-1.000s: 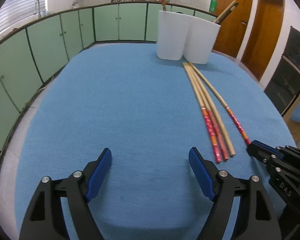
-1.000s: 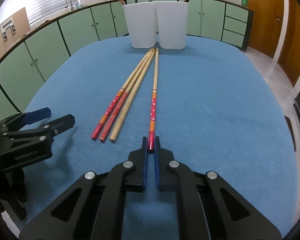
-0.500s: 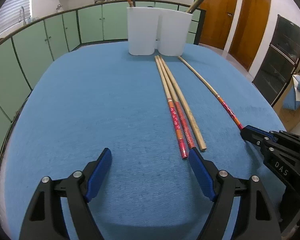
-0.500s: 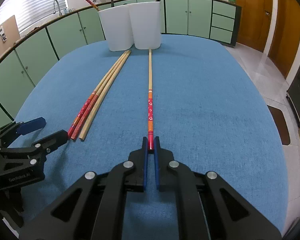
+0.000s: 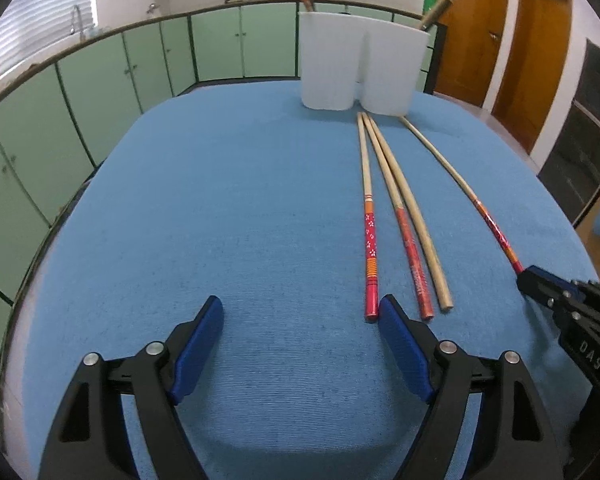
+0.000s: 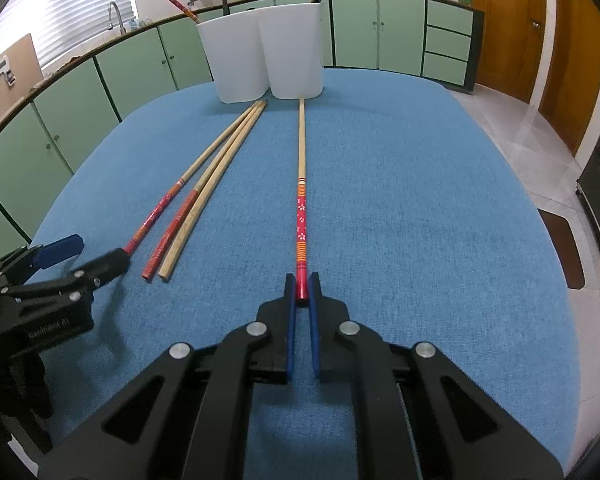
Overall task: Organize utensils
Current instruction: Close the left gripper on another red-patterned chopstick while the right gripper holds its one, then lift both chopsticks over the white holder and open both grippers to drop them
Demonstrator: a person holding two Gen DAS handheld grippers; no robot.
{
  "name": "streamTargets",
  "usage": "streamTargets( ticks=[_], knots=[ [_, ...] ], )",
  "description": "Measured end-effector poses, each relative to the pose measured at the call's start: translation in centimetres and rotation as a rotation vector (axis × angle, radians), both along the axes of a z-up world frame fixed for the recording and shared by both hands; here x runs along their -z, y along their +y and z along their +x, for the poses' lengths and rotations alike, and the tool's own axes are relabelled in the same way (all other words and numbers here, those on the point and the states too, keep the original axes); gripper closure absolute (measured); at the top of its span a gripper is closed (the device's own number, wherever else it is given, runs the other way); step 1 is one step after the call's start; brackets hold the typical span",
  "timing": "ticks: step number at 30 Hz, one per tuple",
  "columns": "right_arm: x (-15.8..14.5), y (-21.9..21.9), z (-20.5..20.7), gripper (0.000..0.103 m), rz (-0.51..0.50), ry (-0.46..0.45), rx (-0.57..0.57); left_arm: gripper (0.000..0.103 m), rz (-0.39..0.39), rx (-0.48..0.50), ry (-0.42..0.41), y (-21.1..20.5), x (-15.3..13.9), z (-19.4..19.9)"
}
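Several long bamboo chopsticks lie on the blue tablecloth (image 5: 240,200). My right gripper (image 6: 302,288) is shut on the red end of one red-handled chopstick (image 6: 301,184), which lies on the cloth pointing at the white holders (image 6: 268,56); it also shows in the left wrist view (image 5: 460,184). My left gripper (image 5: 300,320) is open and empty. Its right fingertip (image 5: 392,316) is beside the red end of another red-handled chopstick (image 5: 369,232). A second red-handled chopstick (image 5: 404,232) and a plain one (image 5: 418,224) lie next to it.
Two white holders (image 5: 360,68) stand side by side at the table's far end with a few sticks in them. Green cabinets run behind and to the left. The table edge drops to a tiled floor (image 6: 540,140) on the right.
My left gripper has moved right until its right finger is at the ends of the three chopsticks. My right gripper has pulled its chopstick rightward, away from the other three.
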State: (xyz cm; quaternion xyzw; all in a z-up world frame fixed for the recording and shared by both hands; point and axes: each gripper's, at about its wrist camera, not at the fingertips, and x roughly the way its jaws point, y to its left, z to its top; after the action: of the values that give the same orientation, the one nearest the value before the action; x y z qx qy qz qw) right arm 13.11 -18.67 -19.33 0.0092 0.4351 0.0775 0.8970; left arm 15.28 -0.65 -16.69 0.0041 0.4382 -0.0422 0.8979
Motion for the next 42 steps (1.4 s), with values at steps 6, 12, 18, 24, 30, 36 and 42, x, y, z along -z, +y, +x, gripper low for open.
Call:
streamTargets(
  ticks=[6,12,18,24,30,36,42],
  knots=[
    [0.0,-0.2,-0.1,0.096,0.007,0.002,-0.001,0.030,0.015,0.033,-0.001,-0.7,0.0,0.1],
    [0.0,-0.2,-0.1,0.096,0.010,0.003,-0.003,0.063,0.004,0.089,-0.011,-1.7,-0.1,-0.2],
    [0.1,0.0,-0.2,0.098,0.002,-0.001,-0.005,0.097,-0.002,0.140,-0.015,-3.0,-0.2,-0.3],
    [0.0,-0.1,-0.2,0.098,0.013,-0.004,-0.007,0.097,-0.015,0.133,-0.020,-3.1,-0.3,-0.4],
    [-1.2,0.3,-0.8,0.098,0.020,-0.038,-0.030,0.097,-0.021,0.135,-0.053,-3.0,-1.6,-1.1],
    [-4.0,0.1,-1.4,0.098,0.029,-0.097,-0.037,0.097,-0.034,0.130,-0.114,-2.2,-4.5,-2.0],
    [-7.8,-0.6,-1.4,0.098,0.057,-0.167,-0.034,0.097,-0.052,0.123,-0.206,-1.5,-8.4,-2.4]
  ],
)
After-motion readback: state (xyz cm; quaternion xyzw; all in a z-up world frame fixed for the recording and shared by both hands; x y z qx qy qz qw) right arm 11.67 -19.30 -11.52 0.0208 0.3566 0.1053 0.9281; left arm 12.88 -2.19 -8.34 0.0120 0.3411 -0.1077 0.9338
